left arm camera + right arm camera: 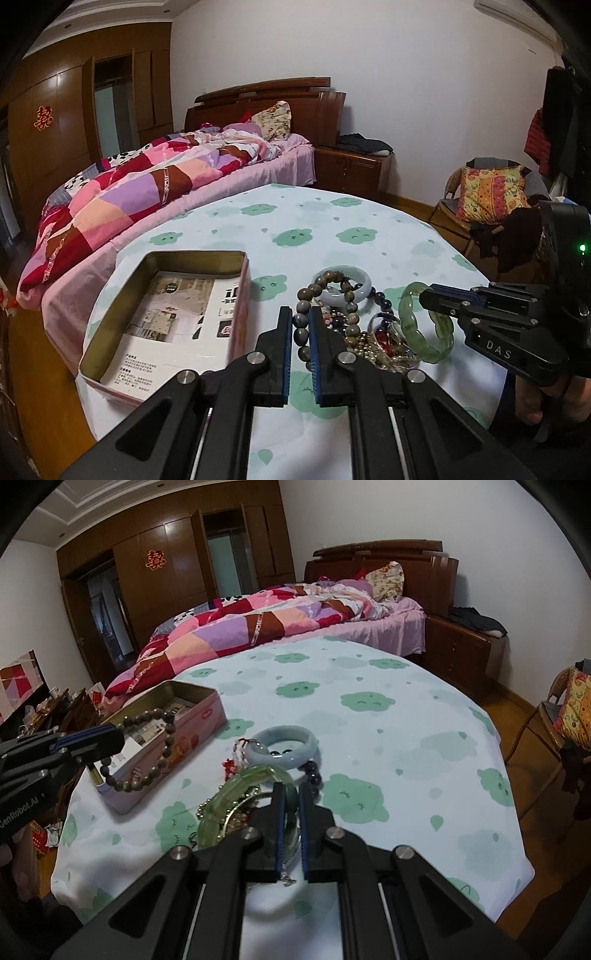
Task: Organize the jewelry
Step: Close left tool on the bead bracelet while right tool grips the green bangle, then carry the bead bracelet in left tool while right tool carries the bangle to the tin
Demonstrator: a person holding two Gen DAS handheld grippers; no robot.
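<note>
My left gripper (300,314) is shut on a brown bead bracelet (301,336), which hangs lifted beside an open pink tin (239,314). From the right wrist view the left gripper (120,736) holds those beads (162,764) over the tin's near end (177,746). My right gripper (291,790) is shut on a translucent green bangle (221,797), raised just above the jewelry pile; the left wrist view shows that gripper (424,293) pinching the bangle's (408,325) rim. A pale jade bangle (364,284) (284,738) and dark beads (314,771) lie on the cloth.
A tangle of chains and small pieces (384,343) lies on the cloud-print tablecloth (295,221). Printed paper lines the tin's floor. A bed with a patchwork quilt (147,177) stands behind the table, a wicker chair (480,195) to its right.
</note>
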